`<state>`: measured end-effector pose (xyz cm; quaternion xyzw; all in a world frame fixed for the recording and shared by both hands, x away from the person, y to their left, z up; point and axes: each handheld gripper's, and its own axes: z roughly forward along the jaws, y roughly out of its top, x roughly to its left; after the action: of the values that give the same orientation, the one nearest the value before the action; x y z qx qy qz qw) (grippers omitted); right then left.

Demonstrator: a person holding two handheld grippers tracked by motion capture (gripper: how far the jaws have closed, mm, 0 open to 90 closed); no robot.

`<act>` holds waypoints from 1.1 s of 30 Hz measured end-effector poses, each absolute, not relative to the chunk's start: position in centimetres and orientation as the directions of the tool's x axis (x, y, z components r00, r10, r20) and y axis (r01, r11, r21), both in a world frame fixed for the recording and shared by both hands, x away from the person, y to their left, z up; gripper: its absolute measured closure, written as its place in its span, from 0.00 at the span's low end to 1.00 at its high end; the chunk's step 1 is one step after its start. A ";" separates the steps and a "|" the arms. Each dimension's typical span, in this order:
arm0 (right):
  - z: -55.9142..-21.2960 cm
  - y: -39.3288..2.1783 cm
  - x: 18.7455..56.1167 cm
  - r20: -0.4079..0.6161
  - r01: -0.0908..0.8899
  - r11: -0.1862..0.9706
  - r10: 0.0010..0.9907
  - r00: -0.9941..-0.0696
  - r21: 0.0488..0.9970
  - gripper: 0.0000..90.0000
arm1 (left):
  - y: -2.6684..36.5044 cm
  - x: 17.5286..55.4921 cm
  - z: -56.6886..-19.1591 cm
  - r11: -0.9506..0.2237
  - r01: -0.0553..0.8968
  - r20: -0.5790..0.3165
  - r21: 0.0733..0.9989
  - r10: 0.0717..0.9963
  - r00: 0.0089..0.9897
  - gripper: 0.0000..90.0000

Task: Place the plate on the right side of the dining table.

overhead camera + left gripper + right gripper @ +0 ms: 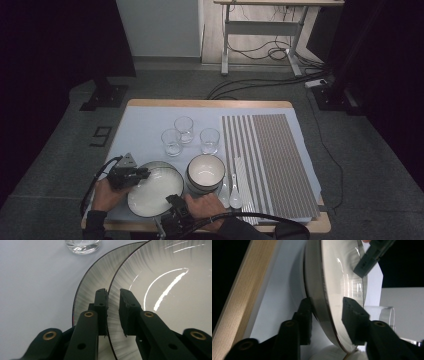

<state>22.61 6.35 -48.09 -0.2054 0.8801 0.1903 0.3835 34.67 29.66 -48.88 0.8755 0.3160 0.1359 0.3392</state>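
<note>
Two striped-rim white plates are stacked at the table's front left. The upper plate [152,192] [162,290] [334,277] is tilted up off the lower plate [95,282]. My left gripper [146,172] [113,293] is shut on the upper plate's left rim. My right gripper [176,201] [325,301] straddles the same plate's near rim. One of its jaws lies against the grey underside, while the other stands a little off the white top face.
Stacked bowls [205,172] sit right of the plates, with two white spoons [235,192] beside them. Three glasses [186,132] stand behind. A striped placemat [275,160] covers the right side. The table's wooden front edge [242,297] is close to my right gripper.
</note>
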 end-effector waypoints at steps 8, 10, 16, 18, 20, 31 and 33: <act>-48.8 6.8 22.3 -0.771 -0.533 0.835 -0.248 -0.587 0.138 0.77 | 29.6 34.6 -48.9 -0.569 0.463 0.023 0.679 0.647 0.762 0.86; -48.9 6.9 22.2 -0.779 -0.542 0.831 -0.257 -0.572 0.124 0.77 | 29.6 34.6 -48.9 -0.571 0.462 0.025 0.679 0.647 0.762 0.86; -49.2 7.1 22.0 -0.788 -0.551 0.829 -0.272 -0.552 0.099 0.79 | 29.5 34.5 -48.8 -0.588 0.453 0.042 0.670 0.639 0.768 0.86; -49.4 7.2 21.9 -0.793 -0.551 0.830 -0.276 -0.543 0.089 0.82 | 29.5 34.5 -48.8 -0.591 0.453 0.043 0.668 0.638 0.769 0.86; -49.5 7.2 21.8 -0.794 -0.558 0.826 -0.285 -0.537 0.081 0.85 | 29.5 34.5 -48.8 -0.590 0.453 0.043 0.668 0.638 0.769 0.86; -49.9 7.4 21.2 -0.817 -0.590 0.806 -0.311 -0.486 0.045 0.87 | 29.4 34.5 -48.5 -0.610 0.440 0.075 0.659 0.635 0.769 0.79; -49.9 7.4 21.2 -0.820 -0.593 0.804 -0.316 -0.478 0.035 0.87 | 29.7 34.4 -48.3 -0.600 0.442 0.084 0.667 0.650 0.755 0.78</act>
<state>21.16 7.38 -49.95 -0.2691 0.8447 0.1594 0.4344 34.45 29.68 -48.32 0.8797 0.3105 0.1615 0.3220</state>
